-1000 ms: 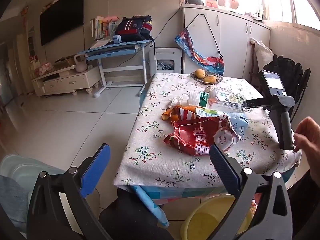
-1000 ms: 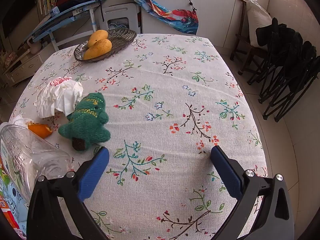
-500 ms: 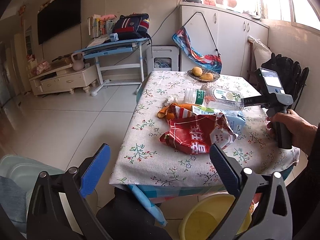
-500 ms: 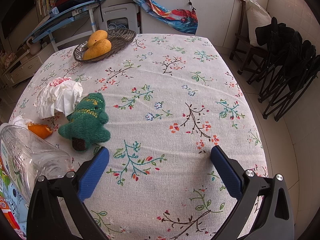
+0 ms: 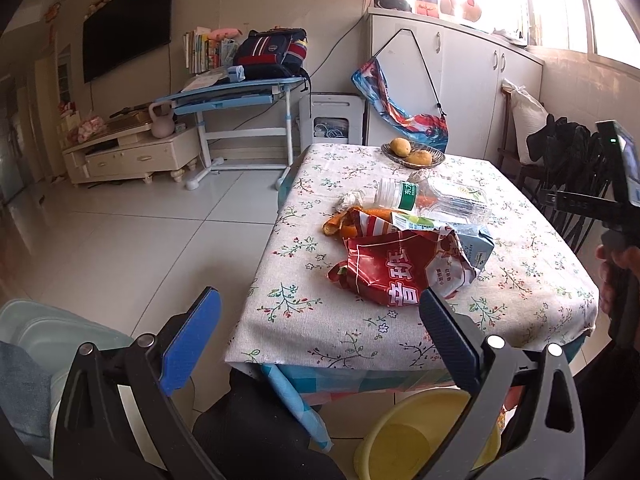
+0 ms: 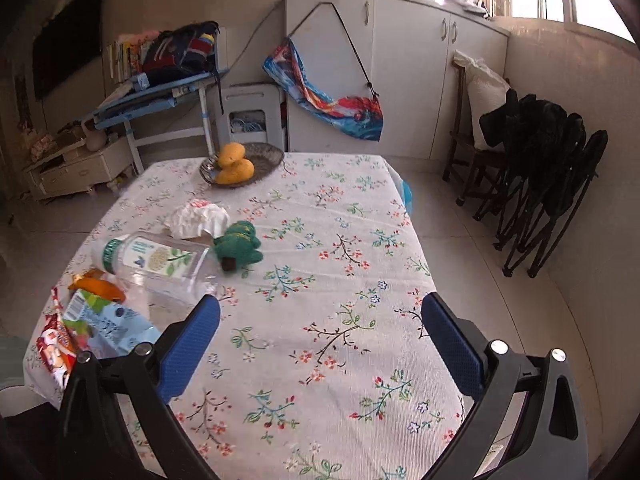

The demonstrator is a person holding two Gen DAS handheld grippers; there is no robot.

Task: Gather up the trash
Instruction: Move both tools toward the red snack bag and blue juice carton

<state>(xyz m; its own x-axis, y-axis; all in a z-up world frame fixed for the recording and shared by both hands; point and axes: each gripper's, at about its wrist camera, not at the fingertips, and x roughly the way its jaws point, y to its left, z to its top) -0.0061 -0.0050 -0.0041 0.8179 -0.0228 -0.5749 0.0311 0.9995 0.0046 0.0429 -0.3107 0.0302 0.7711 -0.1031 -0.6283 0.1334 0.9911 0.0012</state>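
Red snack bag [image 5: 404,270], clear bottle [image 6: 160,266], green plush toy [image 6: 238,246] beside, both grippers spread apart

Floral tablecloth [image 6: 340,280]: off-white with red, green and blue sprigs. Snack bag [image 5: 400,272]: red with white characters. Bottle [image 6: 160,264]: clear, green cap, white-green label. Carton [image 6: 112,324]: pale blue. Plush toy [image 6: 238,246]: dark green. Basin [image 5: 424,436]: yellow. Gripper pads [image 6: 188,344]: blue on black frames.
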